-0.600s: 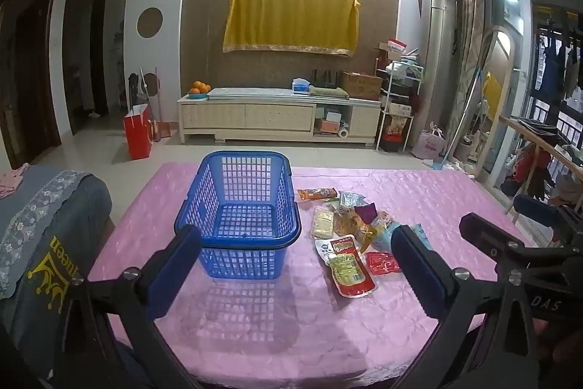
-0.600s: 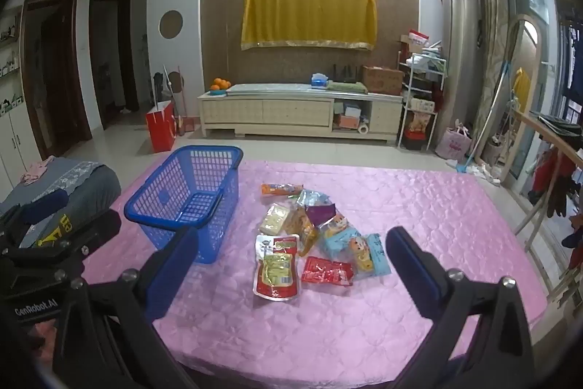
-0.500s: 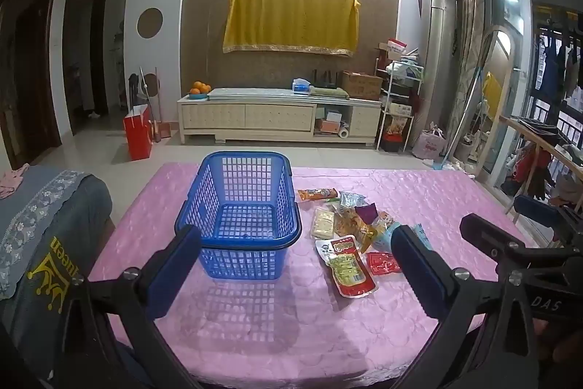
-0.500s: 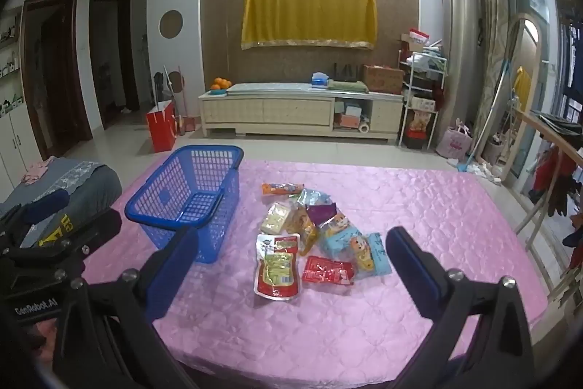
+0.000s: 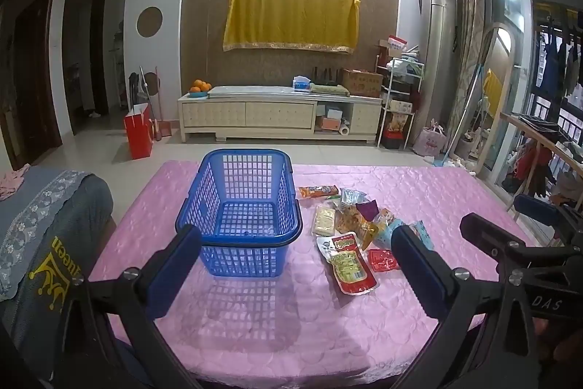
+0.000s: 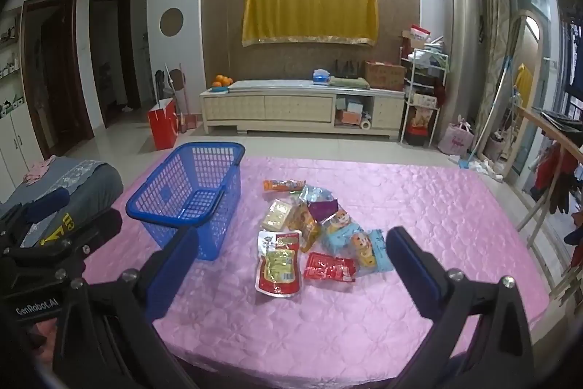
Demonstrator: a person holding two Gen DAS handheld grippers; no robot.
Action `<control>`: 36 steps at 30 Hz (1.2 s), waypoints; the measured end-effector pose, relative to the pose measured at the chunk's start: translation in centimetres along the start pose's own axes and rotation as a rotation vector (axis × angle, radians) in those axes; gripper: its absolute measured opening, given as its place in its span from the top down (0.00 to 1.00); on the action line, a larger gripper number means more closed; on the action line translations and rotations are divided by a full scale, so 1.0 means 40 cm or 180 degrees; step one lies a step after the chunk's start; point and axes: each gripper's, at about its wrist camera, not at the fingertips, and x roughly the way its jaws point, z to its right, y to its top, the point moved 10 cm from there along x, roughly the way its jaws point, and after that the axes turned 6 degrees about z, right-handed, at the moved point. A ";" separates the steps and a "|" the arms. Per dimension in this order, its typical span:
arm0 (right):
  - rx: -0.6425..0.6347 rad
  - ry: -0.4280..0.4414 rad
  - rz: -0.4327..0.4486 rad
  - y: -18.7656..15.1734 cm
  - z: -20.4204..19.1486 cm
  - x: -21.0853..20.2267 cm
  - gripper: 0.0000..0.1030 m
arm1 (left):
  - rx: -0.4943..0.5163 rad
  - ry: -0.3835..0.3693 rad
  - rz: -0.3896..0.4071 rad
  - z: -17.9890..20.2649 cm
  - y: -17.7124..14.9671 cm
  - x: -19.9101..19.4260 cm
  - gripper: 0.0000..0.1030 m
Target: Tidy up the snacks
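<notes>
An empty blue plastic basket stands on a table under a pink quilted cloth. To its right lies a heap of several snack packets; the nearest is a large red pouch, with a small red packet beside it. My left gripper hovers open over the table's near edge, facing the basket. My right gripper is open too, short of the packets. Neither holds anything.
A chair with a grey-blue cover stands at the table's left. Beyond the table are tiled floor, a red bag and a long cream cabinet. A clothes rack and railing crowd the right side.
</notes>
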 end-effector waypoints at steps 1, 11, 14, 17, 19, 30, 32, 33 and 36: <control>0.0003 0.0007 -0.0001 0.001 0.001 0.001 0.00 | -0.0004 0.0002 0.0000 -0.002 -0.001 -0.001 0.00; 0.0029 0.0033 -0.0020 0.002 -0.002 -0.004 0.00 | 0.0010 0.0026 -0.0027 0.000 -0.002 -0.003 0.00; 0.0037 0.0048 -0.0026 0.000 -0.002 -0.004 0.00 | 0.0012 0.0030 -0.0027 0.001 -0.004 -0.003 0.00; 0.0035 0.0045 -0.0031 0.000 -0.003 -0.004 0.00 | 0.0015 0.0026 -0.0036 0.000 -0.004 -0.002 0.00; 0.0036 0.0052 -0.0033 -0.001 -0.003 -0.003 0.00 | 0.0000 0.0010 -0.0051 -0.001 -0.006 -0.003 0.00; 0.0037 0.0058 -0.0057 -0.005 -0.005 0.002 0.00 | -0.0021 0.0042 -0.0083 -0.006 -0.007 -0.007 0.00; 0.0035 0.0064 -0.0064 -0.005 -0.007 0.001 0.00 | -0.0033 0.0055 -0.0091 -0.008 -0.007 -0.006 0.00; 0.0034 0.0066 -0.0066 -0.006 -0.007 0.001 0.00 | -0.0040 0.0052 -0.0103 -0.009 -0.008 -0.005 0.00; 0.0035 0.0059 -0.0070 -0.008 -0.008 0.002 0.00 | -0.0040 0.0071 -0.0114 -0.010 -0.008 -0.003 0.00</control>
